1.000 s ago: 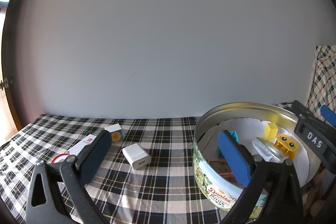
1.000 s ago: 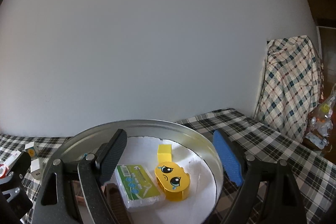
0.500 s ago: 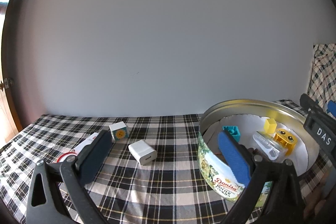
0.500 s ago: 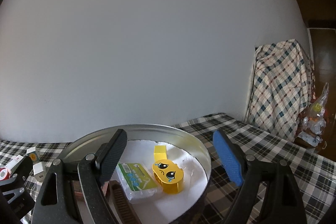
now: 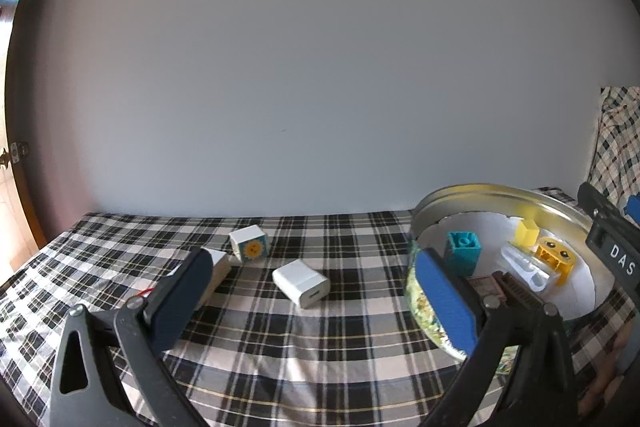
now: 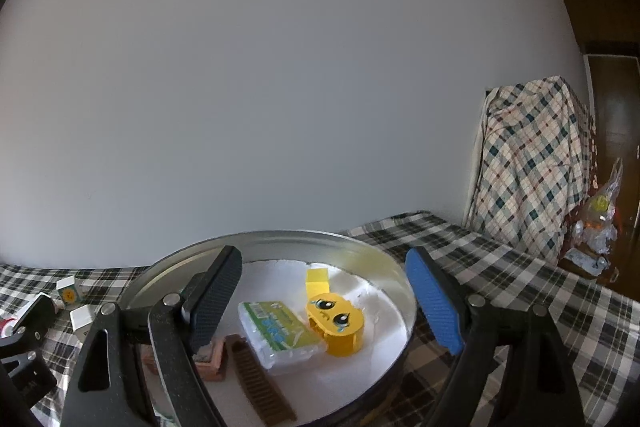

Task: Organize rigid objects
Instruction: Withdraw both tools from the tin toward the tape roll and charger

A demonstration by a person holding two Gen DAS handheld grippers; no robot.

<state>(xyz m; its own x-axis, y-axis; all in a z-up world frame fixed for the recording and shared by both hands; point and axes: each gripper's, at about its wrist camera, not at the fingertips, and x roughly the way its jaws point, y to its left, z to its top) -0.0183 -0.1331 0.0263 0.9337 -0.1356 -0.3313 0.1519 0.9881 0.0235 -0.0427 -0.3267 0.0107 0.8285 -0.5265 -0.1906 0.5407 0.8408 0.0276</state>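
One round cookie tin (image 6: 372, 259) holds perhaps six small items; three lie outside. Both grippers' fingers (image 5: 444, 301) are spread, empty.

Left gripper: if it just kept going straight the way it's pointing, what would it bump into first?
Probably the white charger lying on the checked cloth, between the open left gripper fingers' line; depth is uncertain.
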